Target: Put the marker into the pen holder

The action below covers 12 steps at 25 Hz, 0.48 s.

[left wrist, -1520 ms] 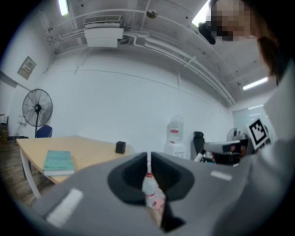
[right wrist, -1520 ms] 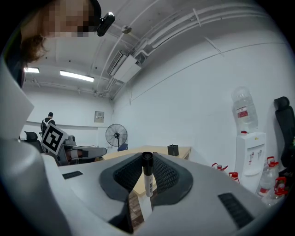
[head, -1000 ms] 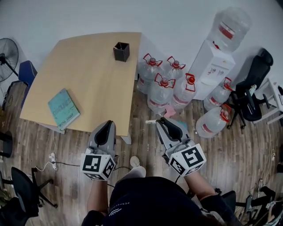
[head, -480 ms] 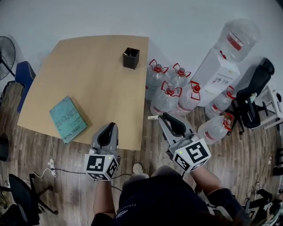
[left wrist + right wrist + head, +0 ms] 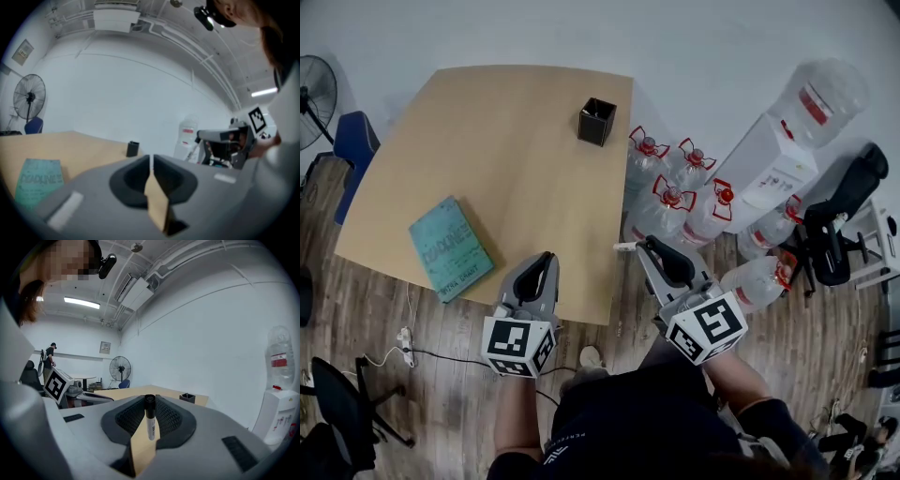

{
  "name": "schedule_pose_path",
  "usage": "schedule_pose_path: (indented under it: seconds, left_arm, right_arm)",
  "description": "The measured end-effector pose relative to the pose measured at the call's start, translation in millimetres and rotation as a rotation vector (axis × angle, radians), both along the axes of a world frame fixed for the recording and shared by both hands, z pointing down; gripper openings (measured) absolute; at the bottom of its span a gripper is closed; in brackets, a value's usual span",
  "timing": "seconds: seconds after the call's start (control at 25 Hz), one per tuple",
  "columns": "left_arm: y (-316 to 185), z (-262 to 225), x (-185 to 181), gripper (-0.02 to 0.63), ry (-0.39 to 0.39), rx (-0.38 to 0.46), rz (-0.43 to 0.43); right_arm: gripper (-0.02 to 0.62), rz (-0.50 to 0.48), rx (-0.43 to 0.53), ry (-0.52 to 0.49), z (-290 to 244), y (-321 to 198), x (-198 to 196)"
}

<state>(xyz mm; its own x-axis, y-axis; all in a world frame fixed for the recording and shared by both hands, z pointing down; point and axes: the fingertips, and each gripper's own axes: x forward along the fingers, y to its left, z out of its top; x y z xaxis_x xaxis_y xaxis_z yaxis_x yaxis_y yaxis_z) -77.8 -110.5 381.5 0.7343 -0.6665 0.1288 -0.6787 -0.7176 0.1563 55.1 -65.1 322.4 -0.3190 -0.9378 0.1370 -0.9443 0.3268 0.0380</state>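
Seemingly mid-carry: the right gripper (image 5: 649, 246) has its fingers (image 5: 171, 420) clamped on the marker (image 5: 149, 420), well apart from the pen holder (image 5: 596, 121) at the surface's (image 5: 487, 141) far edge. The left gripper (image 5: 546, 258) has its fingers together, empty. Next, the marker likely needs reaching over the holder's mouth.

left hand-held gripper (image 5: 547, 257) closed, right hand-held gripper (image 5: 646, 247) tight on marker (image 5: 150, 423)

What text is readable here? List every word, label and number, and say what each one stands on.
"DEADLINE": cover of the teal book; the smaller line under it is blurred.
Print on the marker: too small to read.
Red label on the water bottle: blurred.
Front panel of the water dispenser: too small to read.
The wall poster: unreadable.
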Motion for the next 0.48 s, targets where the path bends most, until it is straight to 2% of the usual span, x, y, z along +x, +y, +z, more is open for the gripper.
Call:
schedule_pose_path:
  seconds: [0.24,0.48]
  left_arm:
    - [-17.0,-3.5,8.6,0.028,-0.027,0.018,-0.016]
    - [-40.4,-2.6,4.8,0.028,-0.042,0.017,-0.091]
  right_arm:
    - [0.060,-0.025,0.014,-0.037,5.1,-25.8,5.3]
    - [0.060,-0.082,0.015,-0.077,11.4,-66.0,8.8]
